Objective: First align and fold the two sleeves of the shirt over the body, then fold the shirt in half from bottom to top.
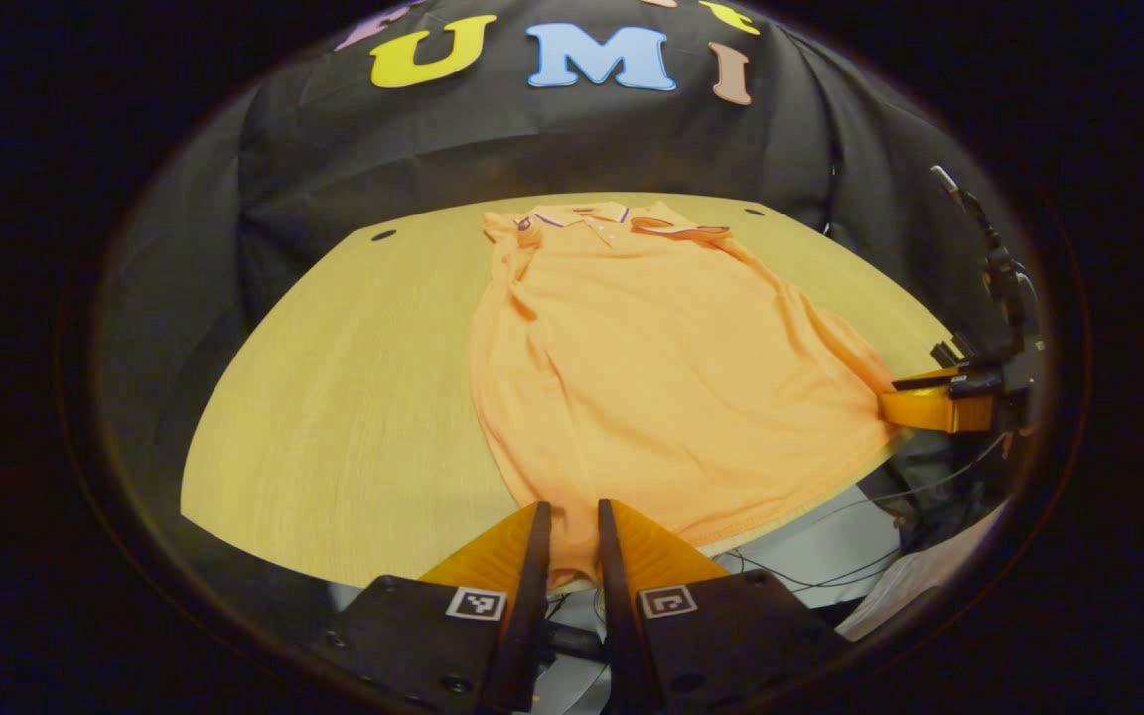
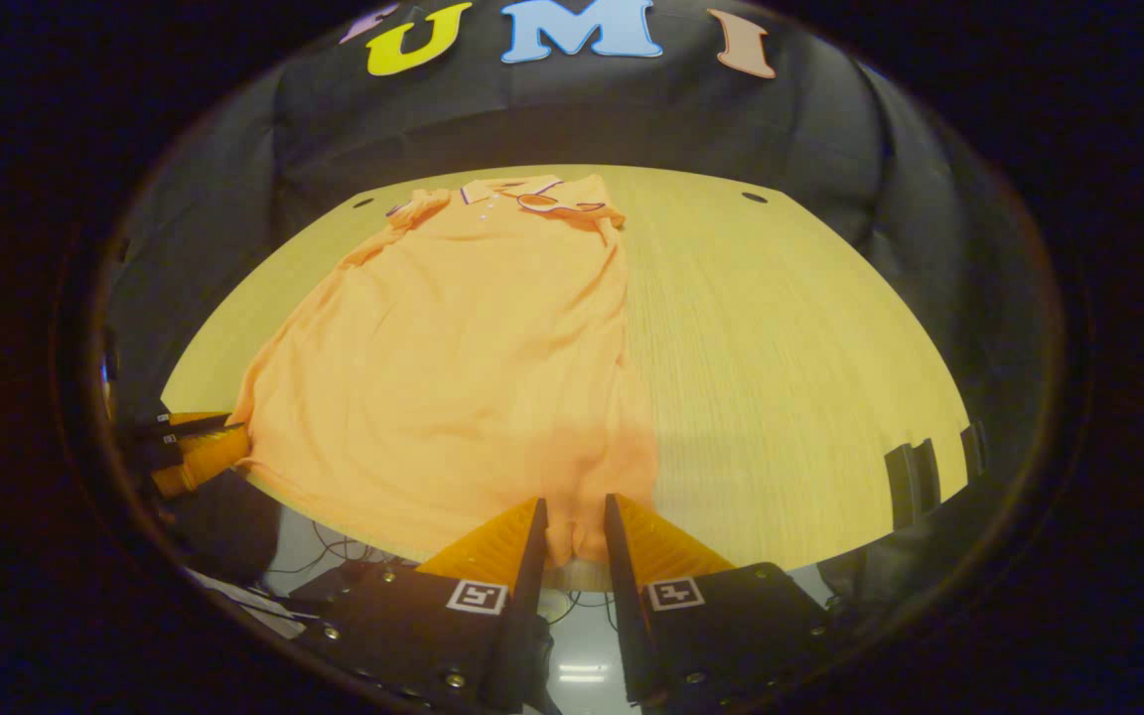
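An orange polo shirt (image 1: 651, 357) lies flat on the wooden table (image 1: 354, 397), collar (image 1: 582, 215) at the far side, both sleeves folded in over the body. My left gripper (image 1: 572, 506) is at the near edge, shut on the hem's left corner, with fabric pinched in the narrow gap. The right gripper (image 1: 915, 402) shows at the hem's other corner. In the right gripper view the shirt (image 2: 453, 348) stretches away toward its collar (image 2: 512, 189). My right gripper (image 2: 574, 500) is shut on the hem there. The left gripper (image 2: 200, 437) sits at the far left corner.
The bare table (image 2: 790, 348) extends right of the shirt, with small round holes (image 1: 383, 235) (image 2: 754, 197) near its back corners. Cables (image 1: 830, 566) run below the front edge. Dark clips (image 2: 915, 477) sit on the table's right edge. The black cloth wall stands behind.
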`<state>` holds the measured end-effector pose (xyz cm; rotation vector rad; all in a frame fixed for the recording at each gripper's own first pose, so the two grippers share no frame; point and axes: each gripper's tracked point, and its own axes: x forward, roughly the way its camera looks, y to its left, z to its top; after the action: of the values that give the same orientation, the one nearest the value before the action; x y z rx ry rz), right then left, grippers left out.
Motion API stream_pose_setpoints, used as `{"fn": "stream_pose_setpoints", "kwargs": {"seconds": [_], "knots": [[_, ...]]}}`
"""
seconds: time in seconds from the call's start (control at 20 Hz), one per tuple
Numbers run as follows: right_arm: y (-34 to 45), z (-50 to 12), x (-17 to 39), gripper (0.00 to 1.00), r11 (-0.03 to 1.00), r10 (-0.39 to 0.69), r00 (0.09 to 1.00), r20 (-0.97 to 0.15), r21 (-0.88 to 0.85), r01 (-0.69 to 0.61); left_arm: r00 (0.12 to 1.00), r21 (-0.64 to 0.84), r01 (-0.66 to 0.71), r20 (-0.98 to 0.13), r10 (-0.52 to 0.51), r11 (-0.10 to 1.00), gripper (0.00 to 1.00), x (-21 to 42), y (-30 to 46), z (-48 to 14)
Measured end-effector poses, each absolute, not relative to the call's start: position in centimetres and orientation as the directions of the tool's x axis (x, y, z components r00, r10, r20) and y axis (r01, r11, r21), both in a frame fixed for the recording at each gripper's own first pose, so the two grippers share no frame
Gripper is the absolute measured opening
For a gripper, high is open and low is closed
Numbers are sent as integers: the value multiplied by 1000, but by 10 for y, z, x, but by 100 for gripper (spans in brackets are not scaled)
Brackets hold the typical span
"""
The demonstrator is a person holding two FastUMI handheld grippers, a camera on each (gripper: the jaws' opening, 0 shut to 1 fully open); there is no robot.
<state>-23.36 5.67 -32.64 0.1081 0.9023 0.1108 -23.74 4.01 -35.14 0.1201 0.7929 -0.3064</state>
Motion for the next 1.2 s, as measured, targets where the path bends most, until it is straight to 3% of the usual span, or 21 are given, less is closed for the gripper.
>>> {"fn": "stream_pose_setpoints", "kwargs": {"seconds": [0.05,0.1,0.15,0.2,0.3,0.4,0.7,1.2], "knots": [[60,-325,-232,37,987,155,616,-772,151,-59,663,-3,316,-715,-223,949,24,-236,38,-351],[58,-324,-233,21,986,143,623,-769,169,-18,661,0,320,-717,-223,947,13,-236,37,-352],[60,-327,-231,6,985,144,618,-773,174,-12,666,6,317,-713,-218,948,14,-235,38,-351],[61,-326,-231,5,985,143,619,-772,175,-9,665,2,314,-714,-218,949,7,-236,38,-350],[61,-325,-230,6,984,143,623,-769,178,-5,664,3,313,-716,-216,950,6,-235,37,-351],[66,-325,-231,0,976,160,620,-768,217,16,664,12,310,-718,-207,951,7,-234,36,-350],[62,-292,-220,0,961,209,673,-710,278,-6,681,-6,277,-705,-201,961,6,-228,31,-325],[40,-221,-160,0,956,272,786,-556,252,-153,770,-2,161,-625,-127,987,6,-178,22,-265]]}}
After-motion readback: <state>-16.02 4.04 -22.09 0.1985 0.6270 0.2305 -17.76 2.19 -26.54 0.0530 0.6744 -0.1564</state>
